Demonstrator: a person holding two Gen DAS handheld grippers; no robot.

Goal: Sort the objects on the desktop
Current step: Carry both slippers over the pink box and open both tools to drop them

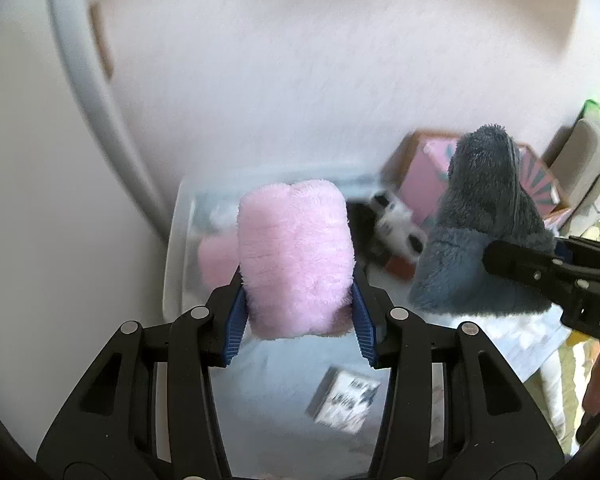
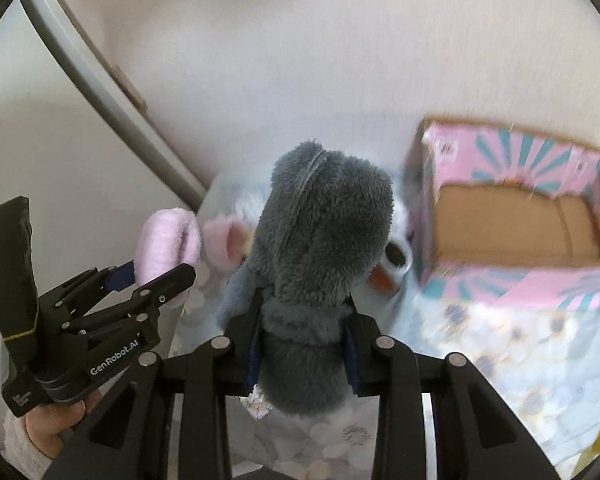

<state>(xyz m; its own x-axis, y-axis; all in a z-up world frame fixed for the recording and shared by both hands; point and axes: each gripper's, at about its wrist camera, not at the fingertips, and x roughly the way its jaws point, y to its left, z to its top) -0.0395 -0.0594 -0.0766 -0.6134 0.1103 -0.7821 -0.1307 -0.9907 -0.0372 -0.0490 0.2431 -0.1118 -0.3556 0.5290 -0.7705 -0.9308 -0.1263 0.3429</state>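
A fluffy pink plush item (image 1: 294, 256) stands upright between the blue pads of my left gripper (image 1: 298, 292), which is shut on its lower part and holds it above the clear plastic bin (image 1: 176, 248). A fluffy grey plush item (image 2: 328, 232) is clamped at its base in my right gripper (image 2: 304, 312), also off the surface. In the left wrist view the grey plush (image 1: 484, 232) hangs at the right. In the right wrist view the left gripper (image 2: 156, 276) with the pink plush (image 2: 168, 240) is at the left, with a hand (image 2: 52, 420) holding it.
An open pink-and-teal cardboard box (image 2: 516, 280) with a bare brown bottom stands at the right on a floral cloth (image 2: 520, 360). Another pink plush (image 1: 216, 256) lies in the bin. A black-and-white toy (image 1: 396, 224) and a small patterned box (image 1: 344, 404) lie below. A wall is behind.
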